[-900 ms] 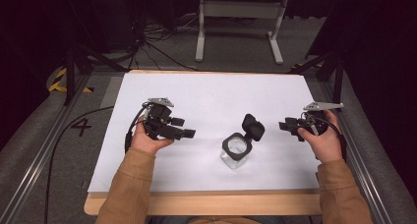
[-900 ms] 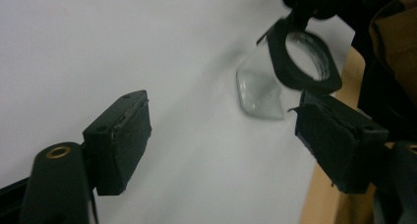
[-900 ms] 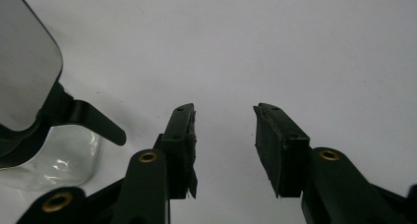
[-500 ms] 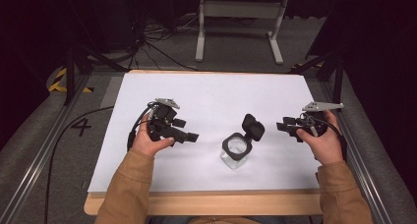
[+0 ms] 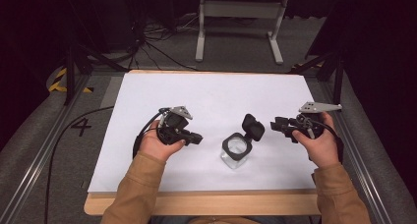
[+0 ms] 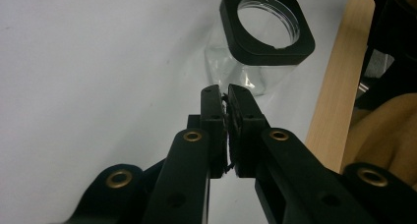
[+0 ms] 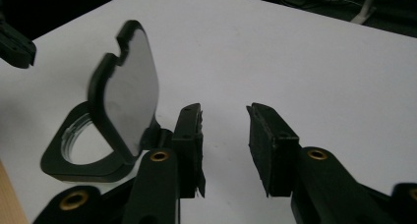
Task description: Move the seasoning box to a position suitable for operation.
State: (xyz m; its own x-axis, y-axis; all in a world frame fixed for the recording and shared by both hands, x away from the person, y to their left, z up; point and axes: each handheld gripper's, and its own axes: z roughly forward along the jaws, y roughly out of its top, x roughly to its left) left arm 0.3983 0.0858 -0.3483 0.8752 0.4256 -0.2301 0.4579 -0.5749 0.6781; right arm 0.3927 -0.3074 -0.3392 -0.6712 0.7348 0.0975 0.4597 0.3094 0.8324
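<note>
- The jar stands upright on the white sheet covering the worktop, between the two claws and toward the near edge. Its hinged black lid is flipped open and stands up at the far right of the black collar.
- Handling, as a judgement: the clear body looks rigid, light and empty, smooth enough to slip under the pads. The square black collar offers flat sides for a grip; the raised lid is the lever for closing and probably swings freely.
- Left claw: jaws pressed together, nothing between them, tips pointing at the jar's clear wall, just short of it.
- Right claw: jaws standing moderately apart, empty, just beside the open lid, not touching it.
- Difference from the earlier frames: the left claw has edged toward the jar. The jar, lid and right claw sit as before.
</note>
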